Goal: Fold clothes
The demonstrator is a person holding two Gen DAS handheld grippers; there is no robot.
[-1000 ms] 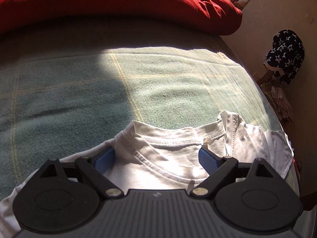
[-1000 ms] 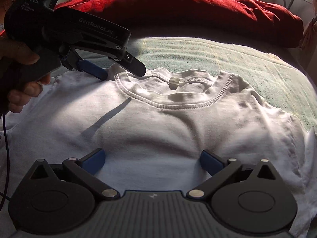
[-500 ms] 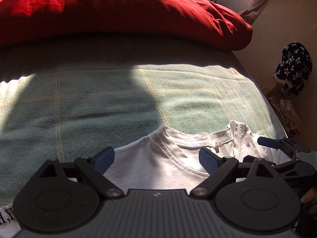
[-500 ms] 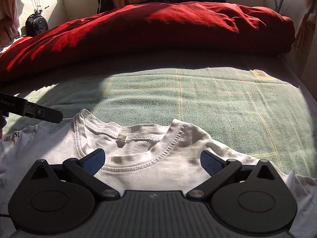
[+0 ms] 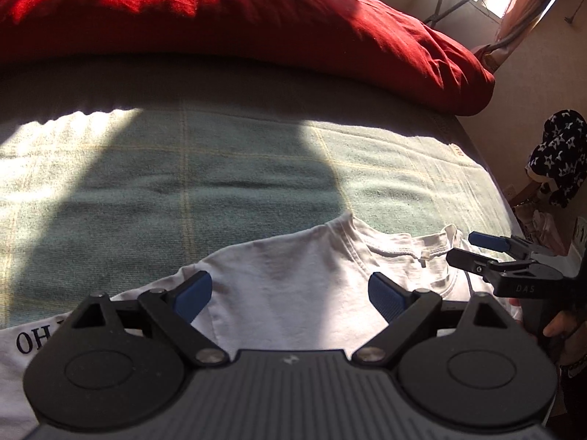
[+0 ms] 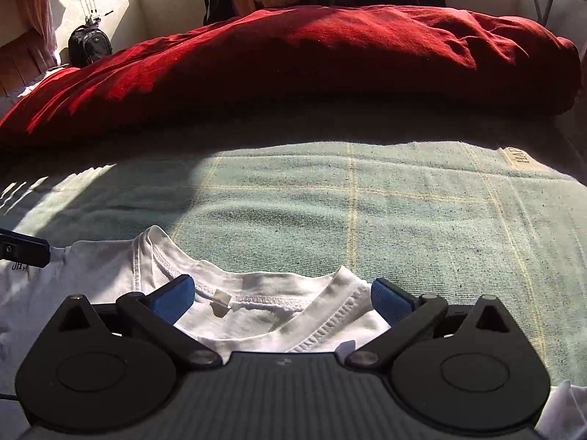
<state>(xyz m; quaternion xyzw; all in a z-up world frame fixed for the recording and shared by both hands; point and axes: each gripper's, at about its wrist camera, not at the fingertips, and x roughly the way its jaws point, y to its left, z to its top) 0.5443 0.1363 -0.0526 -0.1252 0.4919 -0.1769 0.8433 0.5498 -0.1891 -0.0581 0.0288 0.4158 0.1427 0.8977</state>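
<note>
White T-shirt (image 6: 256, 315) on green blanket (image 6: 367, 212) (red duvet (image 6: 293, 62) behind); both hand-held grippers gape empty.

T-shirt (image 6: 256, 315) on blanket (image 6: 367, 212), duvet (image 6: 293, 73) behind

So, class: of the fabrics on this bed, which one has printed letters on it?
The white T-shirt: dark letters "OH" show near its edge. The red duvet and green blanket are unprinted.
</note>
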